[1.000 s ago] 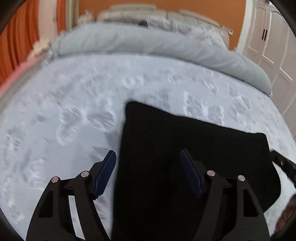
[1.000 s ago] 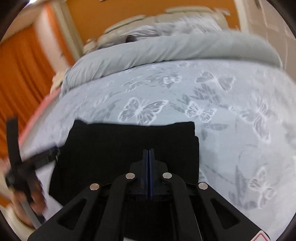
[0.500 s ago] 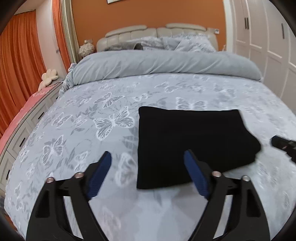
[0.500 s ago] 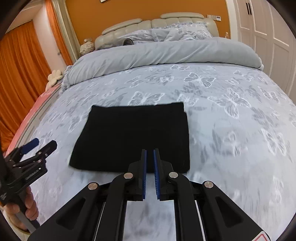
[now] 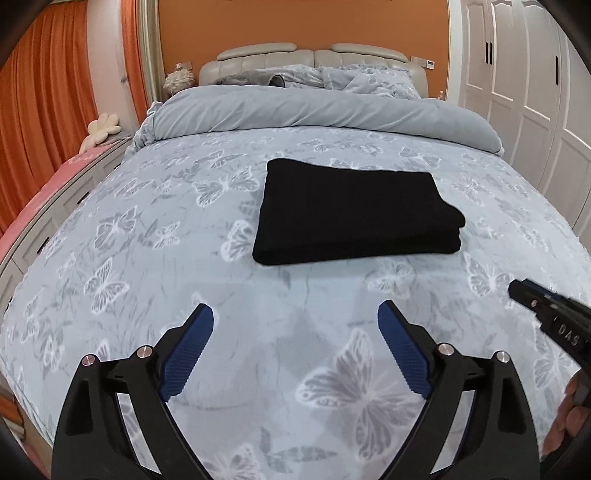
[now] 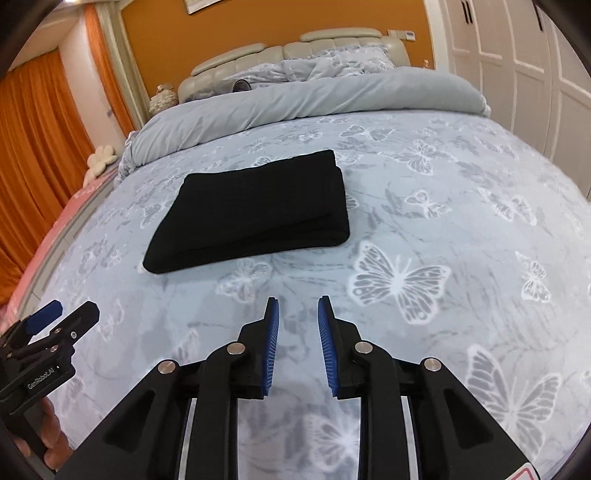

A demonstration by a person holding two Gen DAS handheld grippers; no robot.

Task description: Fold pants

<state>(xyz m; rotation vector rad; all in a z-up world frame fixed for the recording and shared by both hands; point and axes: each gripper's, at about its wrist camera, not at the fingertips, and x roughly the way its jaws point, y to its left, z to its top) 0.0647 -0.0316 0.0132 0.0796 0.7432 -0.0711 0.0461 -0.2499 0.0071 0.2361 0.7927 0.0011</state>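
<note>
The pants point(image 5: 354, 214) now lie folded on the bed point(image 5: 184, 280), well clear of both withdrawn, empty tongs, left point(image 5: 295, 317) wide, right point(image 6: 298, 306) just opening narrowly, so folding looks finished.

Bedroom with an orange wall point(image 5: 303, 22) behind a padded beige headboard point(image 5: 258, 53). The bed point(image 5: 258, 314) has a grey butterfly-print cover and a rolled grey duvet point(image 5: 314, 110) near the pillows. Orange curtains point(image 5: 40, 92) hang on the left, white wardrobe doors point(image 5: 517, 74) on the right
</note>
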